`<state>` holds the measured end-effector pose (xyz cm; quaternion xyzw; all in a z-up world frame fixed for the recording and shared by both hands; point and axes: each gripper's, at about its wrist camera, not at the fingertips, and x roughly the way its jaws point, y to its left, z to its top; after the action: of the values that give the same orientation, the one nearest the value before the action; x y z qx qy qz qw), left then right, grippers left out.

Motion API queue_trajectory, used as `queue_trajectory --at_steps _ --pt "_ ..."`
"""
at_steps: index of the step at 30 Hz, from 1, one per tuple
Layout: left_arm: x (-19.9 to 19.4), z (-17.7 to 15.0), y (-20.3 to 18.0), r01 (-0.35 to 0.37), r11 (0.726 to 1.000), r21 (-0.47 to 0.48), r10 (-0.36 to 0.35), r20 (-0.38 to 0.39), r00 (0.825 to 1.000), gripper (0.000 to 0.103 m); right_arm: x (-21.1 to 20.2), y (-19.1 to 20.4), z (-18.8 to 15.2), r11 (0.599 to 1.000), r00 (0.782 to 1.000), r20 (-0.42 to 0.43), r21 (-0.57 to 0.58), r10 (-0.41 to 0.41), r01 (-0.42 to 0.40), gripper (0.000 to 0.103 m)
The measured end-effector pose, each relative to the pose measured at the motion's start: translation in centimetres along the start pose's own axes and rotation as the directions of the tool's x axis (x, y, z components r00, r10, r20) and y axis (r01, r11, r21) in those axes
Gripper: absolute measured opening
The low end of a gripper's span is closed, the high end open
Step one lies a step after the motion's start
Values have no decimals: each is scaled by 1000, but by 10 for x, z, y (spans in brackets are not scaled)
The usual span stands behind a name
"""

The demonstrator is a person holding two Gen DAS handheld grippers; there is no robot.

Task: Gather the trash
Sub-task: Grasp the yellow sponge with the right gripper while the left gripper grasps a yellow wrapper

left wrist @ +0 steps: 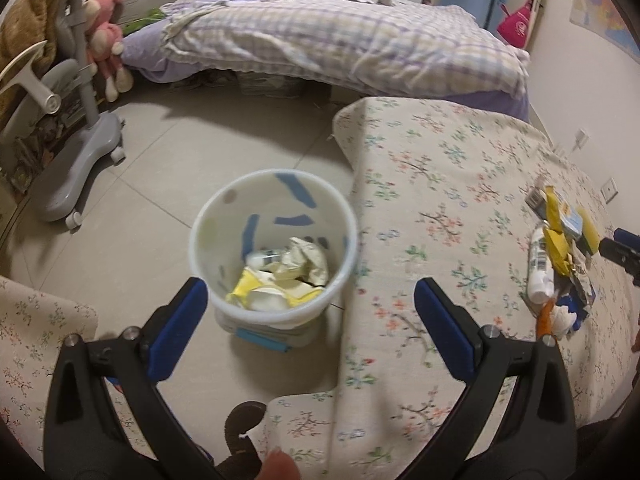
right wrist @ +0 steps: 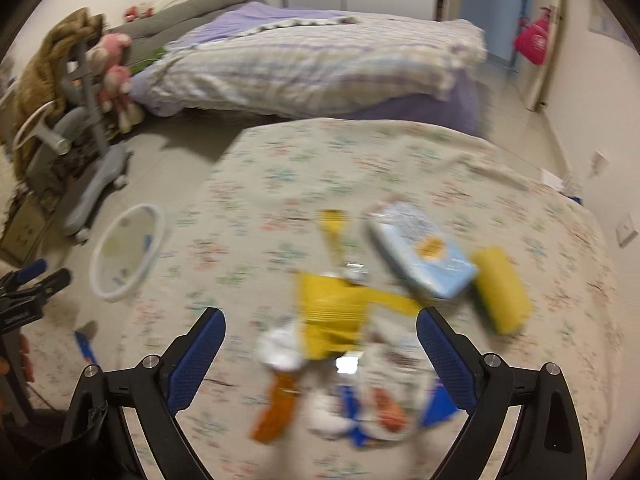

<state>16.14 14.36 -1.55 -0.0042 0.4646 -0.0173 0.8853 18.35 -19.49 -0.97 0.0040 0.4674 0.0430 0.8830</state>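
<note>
A white bin [left wrist: 276,248] with blue marks stands on the floor beside a floral-covered surface [left wrist: 440,184]; crumpled paper and wrappers [left wrist: 288,276] lie in it. My left gripper [left wrist: 310,300] hangs above the bin, open and holding nothing. A heap of trash [right wrist: 360,320] lies on the floral cover: yellow wrappers, a pale blue packet [right wrist: 424,256], a yellow sponge-like block [right wrist: 500,292] and an orange piece [right wrist: 276,408]. My right gripper [right wrist: 320,328] is open just above that heap, the picture blurred. The same bin [right wrist: 128,252] shows at the left there.
A grey wheeled chair base [left wrist: 80,152] stands left of the bin with a pink plush toy [left wrist: 108,40] hanging on it. A bed with a checked quilt [left wrist: 328,40] fills the back. Another floral cushion [left wrist: 40,340] lies at the lower left.
</note>
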Motion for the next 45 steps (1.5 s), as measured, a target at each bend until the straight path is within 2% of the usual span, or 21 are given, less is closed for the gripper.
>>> queue_trajectory --at_steps 7,11,15,17,20,23,26,30,33,38,40,43,45 --pt "9 10 -41 48 999 0 -48 -35 998 102 14 -83 -1 980 991 -17 150 -134 135 98" --pt "17 20 -76 78 997 22 -76 -59 995 102 27 -112 0 965 979 -34 168 -201 203 98" --pt "27 29 -111 128 991 29 -125 -90 988 102 47 -124 0 962 976 -74 168 -206 216 96" --pt "32 32 -126 151 988 28 -147 -103 984 102 56 -128 -1 963 975 -87 157 -207 218 92" --pt "41 34 -147 177 984 36 -171 -125 977 99 67 -129 -4 967 976 -102 147 -194 208 78" --pt "50 34 -164 234 972 17 -228 -154 961 95 77 -131 -6 970 978 -115 156 -172 189 67" --pt "58 34 -177 306 952 -13 -303 -180 936 81 79 -131 -8 968 974 -116 137 -196 211 51" --pt "69 32 -192 378 924 -51 -380 -210 901 56 73 -134 -9 973 979 -105 129 -176 189 40" --pt "74 30 -202 421 904 -69 -425 -222 877 44 63 -135 -10 975 982 -98 135 -162 175 38" --pt "77 28 -214 489 868 -88 -496 -223 839 33 38 -139 -14 975 986 -69 152 -154 163 37" --pt "78 28 -218 502 860 -90 -509 -219 833 26 29 -141 -17 975 988 -60 164 -143 151 37" --pt "82 29 -220 503 858 -98 -512 -214 832 21 17 -144 -24 974 988 -48 169 -145 152 38" --pt "84 30 -221 503 858 -105 -514 -218 830 12 12 -145 -29 973 988 -48 171 -149 155 38"
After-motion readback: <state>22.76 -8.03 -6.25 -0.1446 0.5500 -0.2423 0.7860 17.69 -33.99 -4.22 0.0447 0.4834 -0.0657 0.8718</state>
